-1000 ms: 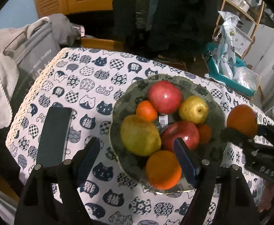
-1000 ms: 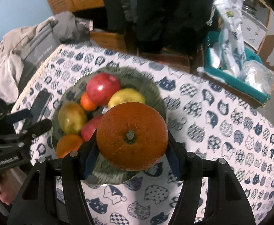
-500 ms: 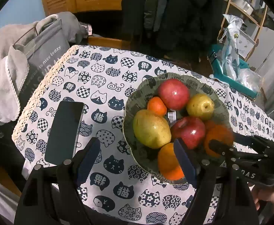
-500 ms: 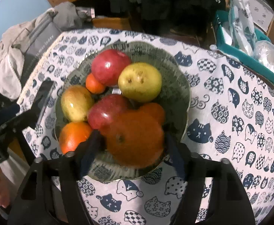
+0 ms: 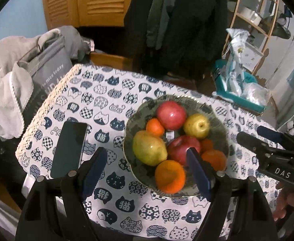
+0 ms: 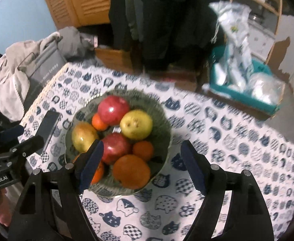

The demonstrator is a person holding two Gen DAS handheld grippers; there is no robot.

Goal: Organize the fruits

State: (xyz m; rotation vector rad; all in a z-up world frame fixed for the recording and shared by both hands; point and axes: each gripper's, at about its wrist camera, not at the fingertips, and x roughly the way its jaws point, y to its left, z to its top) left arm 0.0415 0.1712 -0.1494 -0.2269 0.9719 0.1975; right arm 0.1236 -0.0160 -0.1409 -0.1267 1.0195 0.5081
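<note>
A dark green bowl [image 5: 223, 120] on the cat-print tablecloth holds two red apples, two yellow pears, two small tangerines and two big oranges. The larger orange [image 6: 131, 171] lies free at the bowl's near edge, under and between the fingers of my right gripper [image 6: 141, 146]. That gripper is open above the fruit and touches nothing. My left gripper [image 5: 145, 154] hovers open over the bowl's near left side, above a pear [image 5: 149, 150] and the other orange [image 5: 170, 175]. Each gripper shows in the other's view: the right gripper [image 5: 249, 133] beside the bowl's right rim, the left gripper [image 6: 29, 134] by its left.
A black phone [image 5: 68, 150] lies flat on the cloth left of the bowl. A grey bag with a towel [image 5: 46, 66] leans at the table's left edge. Beyond the far right edge stands a teal basket [image 5: 239, 88] of plastic bags. Dark coats hang behind.
My right gripper lowered the large orange into the bowl, let go of it and lifted away open. The left gripper rose and pulled back a little, still open.
</note>
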